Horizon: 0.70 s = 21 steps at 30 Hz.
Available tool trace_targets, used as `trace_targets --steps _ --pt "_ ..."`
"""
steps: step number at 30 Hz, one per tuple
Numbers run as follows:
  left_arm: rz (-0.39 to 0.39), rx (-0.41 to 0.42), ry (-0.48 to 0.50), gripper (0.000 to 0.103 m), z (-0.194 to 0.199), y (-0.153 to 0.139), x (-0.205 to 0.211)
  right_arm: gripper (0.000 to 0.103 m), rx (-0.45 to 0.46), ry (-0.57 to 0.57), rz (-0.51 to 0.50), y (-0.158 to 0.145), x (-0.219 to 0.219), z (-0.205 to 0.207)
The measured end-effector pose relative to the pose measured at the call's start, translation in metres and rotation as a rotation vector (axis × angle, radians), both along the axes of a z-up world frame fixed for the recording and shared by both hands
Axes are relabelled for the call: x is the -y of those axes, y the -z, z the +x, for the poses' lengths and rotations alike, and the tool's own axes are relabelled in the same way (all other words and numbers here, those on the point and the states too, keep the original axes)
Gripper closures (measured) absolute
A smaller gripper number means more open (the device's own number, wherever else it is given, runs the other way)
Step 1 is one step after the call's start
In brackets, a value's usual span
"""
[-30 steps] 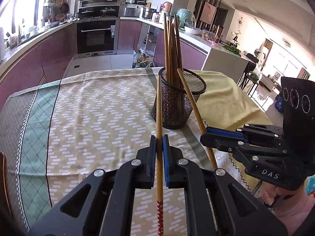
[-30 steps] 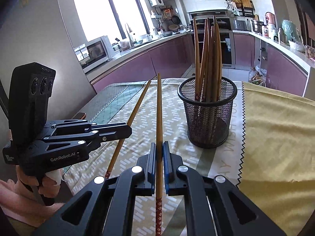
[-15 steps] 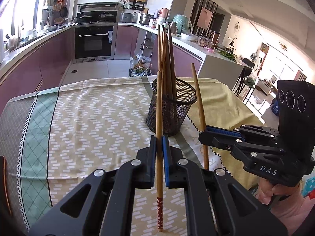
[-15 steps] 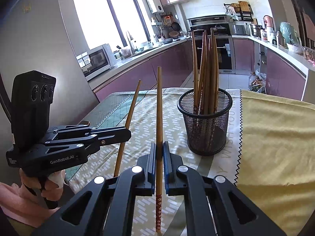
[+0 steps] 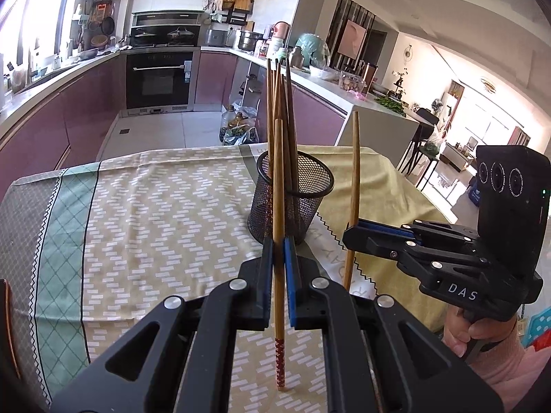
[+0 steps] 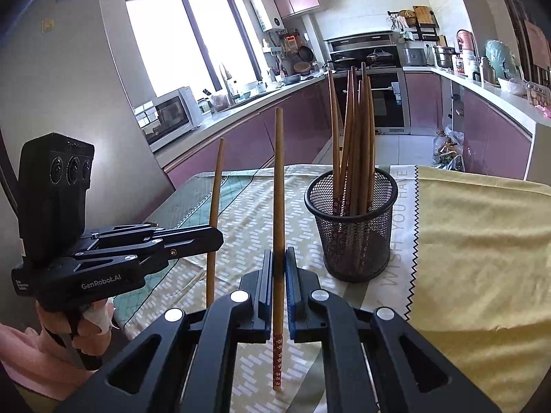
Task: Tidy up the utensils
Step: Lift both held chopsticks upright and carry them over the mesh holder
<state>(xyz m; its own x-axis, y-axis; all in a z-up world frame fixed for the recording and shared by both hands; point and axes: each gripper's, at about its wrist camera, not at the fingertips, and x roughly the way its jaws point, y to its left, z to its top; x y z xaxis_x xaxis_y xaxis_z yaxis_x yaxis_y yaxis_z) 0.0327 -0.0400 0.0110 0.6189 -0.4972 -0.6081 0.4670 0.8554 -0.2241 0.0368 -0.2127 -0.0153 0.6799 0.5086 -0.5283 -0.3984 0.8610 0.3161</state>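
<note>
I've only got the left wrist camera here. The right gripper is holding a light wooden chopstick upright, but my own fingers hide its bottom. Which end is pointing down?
Observer: In the right wrist view, the red flower-patterned end of the light wooden chopstick hangs below the pads of the right gripper, so the plain end is up.
Operator: Good. There's lettering on the cloth beside the black wire mesh cup, and I only see it in part.
Observer: From the right wrist view it reads WISH YOU HAVE, running along the pale grey strip between the cup and the yellow cloth.
</note>
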Motion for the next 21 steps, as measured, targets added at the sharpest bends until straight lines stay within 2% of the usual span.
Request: trace_targets --steps 21 --pt "-0.016 0.032 -0.003 0.096 0.003 -0.011 0.001 0.097 0.033 0.014 0.009 -0.011 0.002 0.003"
